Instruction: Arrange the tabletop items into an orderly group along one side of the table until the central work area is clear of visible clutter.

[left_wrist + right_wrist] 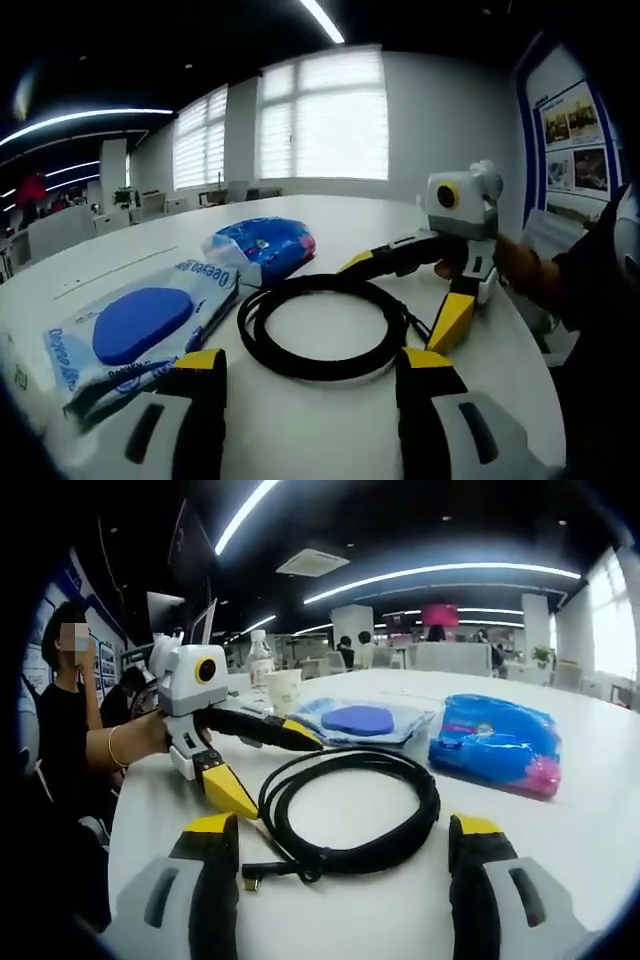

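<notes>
Your left gripper (312,385) sits low over the white worktop (330,420) with its jaws spread wide and nothing between them. Just ahead of it lies a black cable (325,325) wound into a loose coil, flat on the worktop. To the left of the coil in the left gripper view rests a clear packet (135,330) with a blue disc inside and blue lettering, and behind the coil a blue bag (265,245) with a pink patch.

Your right gripper (342,865) is likewise wide open and empty, facing the same coil from the opposite side; the cable's plug end pokes out near its left jaw. In the right gripper view the packet lies beyond the coil and the blue bag to the right of it, close together. A paper cup (285,690) and a bottle (260,660) stand farther back.

Each gripper appears in the other's view, with its yellow-tipped jaws parted at the edge of the coil, 1 tip on the worktop.
</notes>
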A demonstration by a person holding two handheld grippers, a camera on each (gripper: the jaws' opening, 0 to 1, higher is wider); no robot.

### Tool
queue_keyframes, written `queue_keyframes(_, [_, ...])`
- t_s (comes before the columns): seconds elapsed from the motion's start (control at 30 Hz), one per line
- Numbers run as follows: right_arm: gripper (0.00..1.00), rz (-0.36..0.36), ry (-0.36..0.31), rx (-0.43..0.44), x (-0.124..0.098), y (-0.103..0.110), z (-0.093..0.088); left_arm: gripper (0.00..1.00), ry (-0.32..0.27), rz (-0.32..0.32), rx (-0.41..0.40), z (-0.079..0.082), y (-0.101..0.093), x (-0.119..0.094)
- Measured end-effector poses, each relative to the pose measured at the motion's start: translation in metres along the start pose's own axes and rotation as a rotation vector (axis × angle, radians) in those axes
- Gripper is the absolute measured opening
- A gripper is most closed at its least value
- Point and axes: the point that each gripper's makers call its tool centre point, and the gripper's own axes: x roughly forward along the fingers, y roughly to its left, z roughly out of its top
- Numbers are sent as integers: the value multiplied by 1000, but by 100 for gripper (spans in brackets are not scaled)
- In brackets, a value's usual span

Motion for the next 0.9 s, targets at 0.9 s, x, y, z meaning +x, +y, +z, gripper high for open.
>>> queue_keyframes(0.9, [97, -44, -10, -57, -5, 12, 20, 87, -19, 92, -51, 2, 16, -31])
